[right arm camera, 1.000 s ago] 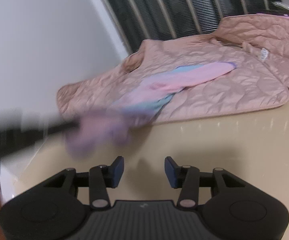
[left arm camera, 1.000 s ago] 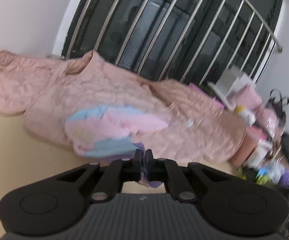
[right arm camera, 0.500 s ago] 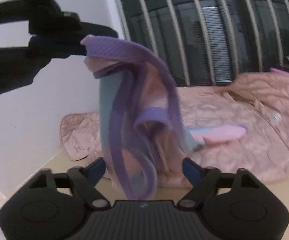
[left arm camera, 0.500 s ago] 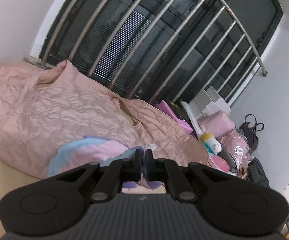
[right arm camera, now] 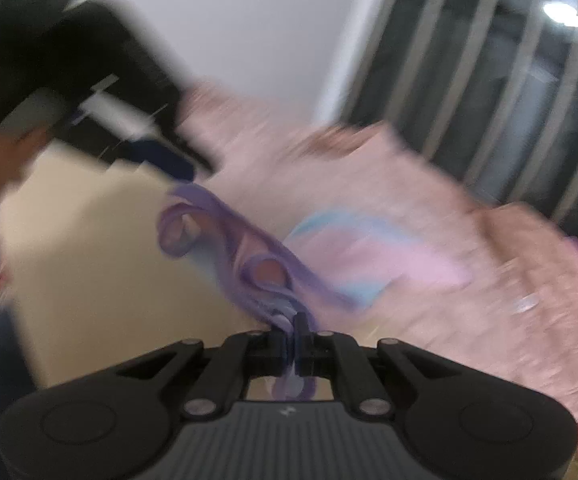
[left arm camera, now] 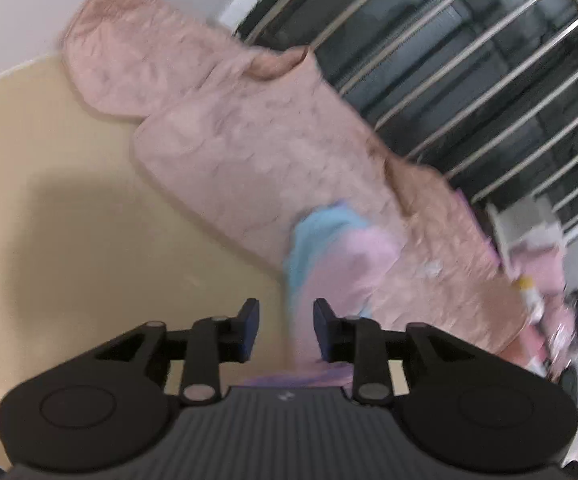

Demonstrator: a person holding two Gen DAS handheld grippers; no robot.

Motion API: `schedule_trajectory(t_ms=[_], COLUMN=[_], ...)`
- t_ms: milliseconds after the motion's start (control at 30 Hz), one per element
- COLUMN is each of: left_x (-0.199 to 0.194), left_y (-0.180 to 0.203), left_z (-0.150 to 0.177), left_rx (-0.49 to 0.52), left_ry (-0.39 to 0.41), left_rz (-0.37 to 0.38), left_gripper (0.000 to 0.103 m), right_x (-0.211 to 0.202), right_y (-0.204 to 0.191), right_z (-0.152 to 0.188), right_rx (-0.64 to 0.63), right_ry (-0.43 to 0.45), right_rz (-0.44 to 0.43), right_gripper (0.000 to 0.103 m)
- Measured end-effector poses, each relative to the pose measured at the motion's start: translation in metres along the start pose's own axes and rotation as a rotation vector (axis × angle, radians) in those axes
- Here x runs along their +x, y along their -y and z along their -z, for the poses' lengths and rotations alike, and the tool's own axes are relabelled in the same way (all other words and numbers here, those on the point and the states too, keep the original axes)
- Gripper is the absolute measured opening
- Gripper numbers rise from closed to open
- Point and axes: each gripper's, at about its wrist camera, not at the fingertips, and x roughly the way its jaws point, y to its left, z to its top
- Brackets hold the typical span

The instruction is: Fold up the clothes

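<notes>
Two hand-held grippers; one quilted jacket; one pastel garment.

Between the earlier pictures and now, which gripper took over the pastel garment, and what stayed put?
The left gripper has just opened its jaws, releasing the pastel garment; the right gripper has just closed on its purple edge. The garment passed from left to right. The pink quilted jacket stays spread on the beige table.

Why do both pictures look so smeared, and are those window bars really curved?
Left wrist view: motion blur smears the pink jacket; the fisheye lens bends the bars; a soft shadow lies on the table. Right wrist view: blurrier still, only the tongs sharp, a lamp reflected.
</notes>
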Motion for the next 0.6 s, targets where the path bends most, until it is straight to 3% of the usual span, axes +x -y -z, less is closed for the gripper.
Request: schedule_trajectory(t_ms=[67, 133, 200, 367, 433, 500, 567, 600], left_x=[-0.005, -0.012, -0.017, -0.019, -0.013, -0.01, -0.011, -0.012], left_y=[0.0, 0.005, 0.018, 0.039, 0.043, 0.047, 0.046, 0.044], left_z=[0.003, 0.006, 0.014, 0.049, 0.059, 0.069, 0.075, 0.077], left_rx=[0.074, 0.172, 0.291, 0.541, 0.604, 0.665, 0.702, 0.715], left_ry=[0.0, 0.005, 0.0, -0.033, -0.043, -0.046, -0.05, -0.046], left_rz=[-0.025, -0.029, -0.002, 0.053, 0.027, -0.022, -0.044, -0.048], left_gripper=[0.032, 0.042, 0.05, 0.053, 0.053, 0.053, 0.053, 0.053], right_x=[-0.003, -0.014, -0.027, -0.041, -0.03, -0.013, -0.001, 0.001], right_y=[-0.016, -0.024, -0.021, 0.009, 0.015, 0.012, 0.008, 0.01], right_z=[0.014, 0.021, 0.023, 0.026, 0.027, 0.031, 0.035, 0.037], right_rx=[-0.023, -0.016, 0.03, 0.219, 0.233, 0.178, 0.146, 0.164], right_ry=[-0.014, 0.012, 0.07, 0.155, 0.132, 0.087, 0.053, 0.044], right_rz=[-0.048, -0.083, -0.115, -0.166, -0.164, -0.127, -0.094, -0.1], right_gripper=[0.014, 0.052, 0.066, 0.064, 0.056, 0.055, 0.046, 0.034])
